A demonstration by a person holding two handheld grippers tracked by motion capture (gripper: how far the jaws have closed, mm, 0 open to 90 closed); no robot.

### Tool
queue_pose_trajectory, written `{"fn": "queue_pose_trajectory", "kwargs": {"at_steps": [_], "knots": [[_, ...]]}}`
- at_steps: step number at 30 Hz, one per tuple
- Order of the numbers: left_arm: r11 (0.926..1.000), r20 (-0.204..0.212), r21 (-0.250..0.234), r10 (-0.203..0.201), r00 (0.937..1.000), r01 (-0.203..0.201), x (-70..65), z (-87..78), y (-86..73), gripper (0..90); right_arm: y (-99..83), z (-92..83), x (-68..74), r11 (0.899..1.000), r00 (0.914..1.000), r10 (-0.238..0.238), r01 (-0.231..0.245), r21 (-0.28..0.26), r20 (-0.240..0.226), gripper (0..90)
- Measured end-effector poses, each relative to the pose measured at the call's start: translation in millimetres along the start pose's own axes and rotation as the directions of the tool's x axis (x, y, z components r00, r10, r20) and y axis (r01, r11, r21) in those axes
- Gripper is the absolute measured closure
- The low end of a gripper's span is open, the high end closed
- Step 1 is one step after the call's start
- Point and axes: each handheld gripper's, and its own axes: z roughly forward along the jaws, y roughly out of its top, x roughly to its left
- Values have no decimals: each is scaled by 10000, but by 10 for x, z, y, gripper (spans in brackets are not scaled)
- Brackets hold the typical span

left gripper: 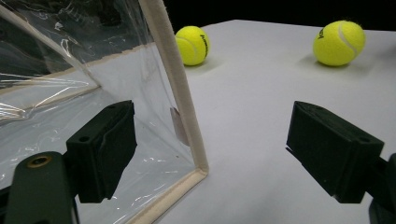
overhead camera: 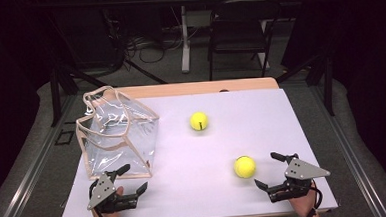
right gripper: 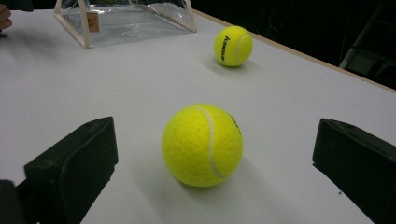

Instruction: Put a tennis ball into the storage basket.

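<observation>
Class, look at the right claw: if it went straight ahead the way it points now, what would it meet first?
The near ball. It lies just ahead of the open right claw, centred between the jaws and not yet touched. The far ball sits well beyond, likely off that line.

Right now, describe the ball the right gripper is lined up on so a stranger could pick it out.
On the white table, look to the near right, just ahead of the right gripper, whose jaws stand open. The near ball lies there. The far ball sits mid-table, closer to the clear bag.
</observation>
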Motion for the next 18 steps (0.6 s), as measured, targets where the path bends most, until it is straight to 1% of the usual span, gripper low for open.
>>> {"fn": "queue_pose_trajectory", "kwargs": {"at_steps": [2, 3, 6, 8, 10, 12, 14, 18], "knots": [[10000, -1, 21, -8, 10000, 8, -9, 8, 0, 157, -2, -4, -7, 10000, 10000, -22, 22, 35, 28, 0], [10000, 65, 33, 9, 10000, -9, -11, 10, 0, 156, -3, -6, -8, 10000, 10000, 3, -3, 71, 31, 0], [9999, 127, 20, 117, 9999, -117, -23, 14, 1, 156, 2, -6, -6, 9998, 10000, 15, -16, 174, 61, 0], [10000, 154, 18, 97, 9998, -97, -23, 21, 0, 156, 11, 0, -4, 9998, 10000, 52, -54, 195, 77, 0], [9999, 192, 19, 139, 9997, -139, -22, 26, 3, 156, 20, 14, -4, 9996, 10000, 83, -84, 259, 28, 0], [10000, 178, 19, 83, 9998, -83, -19, 28, -3, 156, 29, 30, -9, 9991, 9999, 116, -114, 405, -43, 0], [10000, 185, 50, -73, 9998, 72, -20, 31, -12, 157, 36, 53, -17, 9987, 9998, 181, -177, 469, -95, 0], [10000, 186, 55, -27, 9998, 26, -7, 20, -13, 157, 73, 80, -15, 9974, 9999, 142, -137, 712, -70, 0]]}}
